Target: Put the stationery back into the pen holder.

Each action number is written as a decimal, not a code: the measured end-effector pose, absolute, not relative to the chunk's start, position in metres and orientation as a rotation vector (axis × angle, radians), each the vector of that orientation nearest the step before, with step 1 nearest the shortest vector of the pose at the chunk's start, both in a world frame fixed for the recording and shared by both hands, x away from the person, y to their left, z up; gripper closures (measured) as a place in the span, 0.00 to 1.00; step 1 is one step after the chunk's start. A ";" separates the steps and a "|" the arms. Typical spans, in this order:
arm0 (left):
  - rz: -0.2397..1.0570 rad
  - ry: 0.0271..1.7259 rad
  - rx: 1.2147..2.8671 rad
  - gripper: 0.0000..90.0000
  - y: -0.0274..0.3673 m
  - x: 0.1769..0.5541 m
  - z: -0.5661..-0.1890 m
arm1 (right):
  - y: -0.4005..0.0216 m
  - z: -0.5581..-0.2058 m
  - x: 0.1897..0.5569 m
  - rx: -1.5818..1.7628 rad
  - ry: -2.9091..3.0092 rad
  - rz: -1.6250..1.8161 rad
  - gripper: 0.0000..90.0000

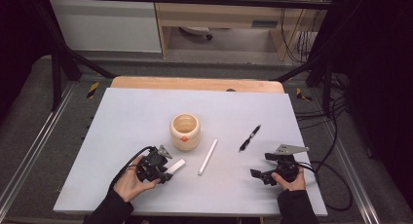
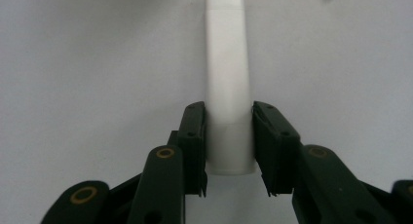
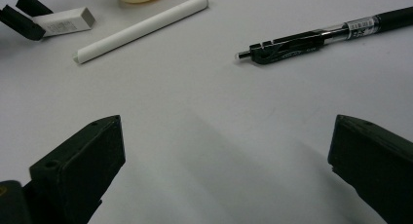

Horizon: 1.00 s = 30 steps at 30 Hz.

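Note:
A small white eraser (image 1: 176,166) lies flat on the grey table (image 1: 136,112) at the front left. My left gripper (image 1: 168,174) is shut on its near end; in the left gripper view both black pads (image 2: 194,136) press the sides of the eraser (image 2: 228,78), which points away from me. My right gripper (image 1: 260,164) rests at the front right, open wide, and nothing is between its jaws in the right gripper view (image 3: 226,141). The eraser (image 3: 65,20) and the left jaws also appear at the top left of that view.
A round wooden cup (image 1: 185,131) with an orange dot stands near the table's middle. A white stick (image 1: 208,157) (image 3: 141,28) lies right of the eraser. A black pen (image 1: 250,138) (image 3: 321,36) lies beyond my right gripper. Cables hang off the table's right side.

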State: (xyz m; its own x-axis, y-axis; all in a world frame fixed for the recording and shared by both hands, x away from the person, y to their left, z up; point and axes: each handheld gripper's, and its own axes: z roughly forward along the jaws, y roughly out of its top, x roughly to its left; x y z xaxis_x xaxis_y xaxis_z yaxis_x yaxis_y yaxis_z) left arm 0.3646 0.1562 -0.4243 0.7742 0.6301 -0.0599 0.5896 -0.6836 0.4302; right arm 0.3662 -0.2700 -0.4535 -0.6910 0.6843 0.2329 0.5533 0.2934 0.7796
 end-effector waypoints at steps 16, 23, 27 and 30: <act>0.114 0.937 2.530 0.75 0.156 0.365 -0.424 | -0.270 -0.454 0.366 1.160 2.407 1.357 0.01; 0.090 0.924 2.492 0.75 0.160 0.364 -0.418 | -0.270 -0.454 0.366 1.154 2.408 1.357 0.01; 0.096 0.907 2.484 0.75 0.160 0.362 -0.415 | -0.270 -0.454 0.366 1.155 2.408 1.359 0.01; 0.088 0.893 2.478 0.75 0.161 0.362 -0.414 | -0.270 -0.453 0.366 1.153 2.410 1.358 0.01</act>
State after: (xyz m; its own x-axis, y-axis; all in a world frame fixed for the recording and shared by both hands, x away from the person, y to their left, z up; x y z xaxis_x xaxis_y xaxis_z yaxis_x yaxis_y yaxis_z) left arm 0.3615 0.1609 -0.4138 0.7829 0.6131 -0.1056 0.5809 -0.6597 0.4768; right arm 0.3661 -0.2699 -0.4534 -0.6952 0.6808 0.2307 0.5499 0.2970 0.7806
